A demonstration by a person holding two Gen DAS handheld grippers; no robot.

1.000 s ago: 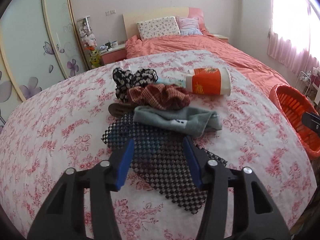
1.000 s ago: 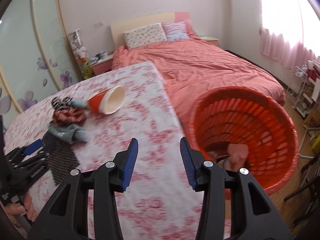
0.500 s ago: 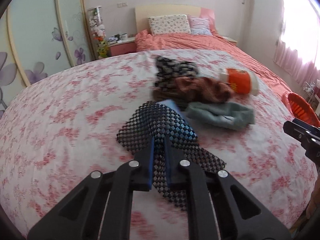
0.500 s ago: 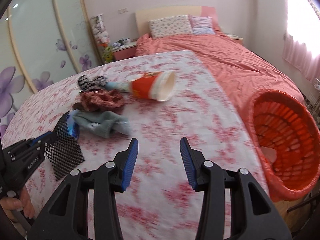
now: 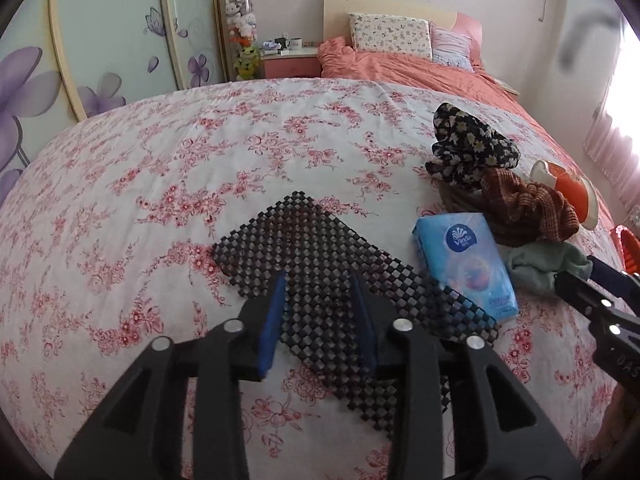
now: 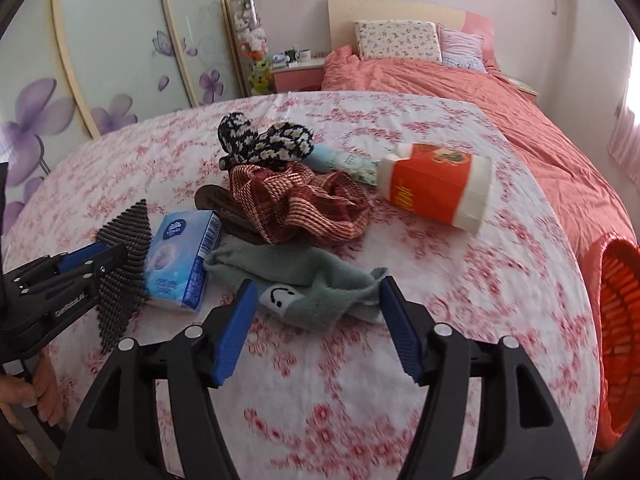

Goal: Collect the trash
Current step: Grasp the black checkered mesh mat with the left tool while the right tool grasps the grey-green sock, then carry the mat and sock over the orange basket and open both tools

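A black mesh mat (image 5: 320, 276) lies on the floral bed cover; it also shows in the right wrist view (image 6: 124, 256). My left gripper (image 5: 320, 312) is open over the mat, fingers either side of it. A blue tissue pack (image 5: 468, 264) lies uncovered beside the mat and shows in the right wrist view (image 6: 184, 260). My right gripper (image 6: 316, 332) is open just short of a grey-green sock (image 6: 312, 284). An orange paper cup (image 6: 436, 188) lies on its side further back. An orange basket (image 6: 616, 340) stands off the bed's right edge.
A brown checked cloth (image 6: 304, 200), a black floral cloth (image 6: 264, 140) and a dark brown item (image 6: 224, 208) lie piled behind the sock. A light tube (image 6: 344, 160) lies next to the cup. An orange-covered bed with pillows (image 6: 400, 36) is behind.
My left gripper was shut on the mat, dragged it left off the tissue pack, and has now opened. My right gripper swung from the basket to the sock.
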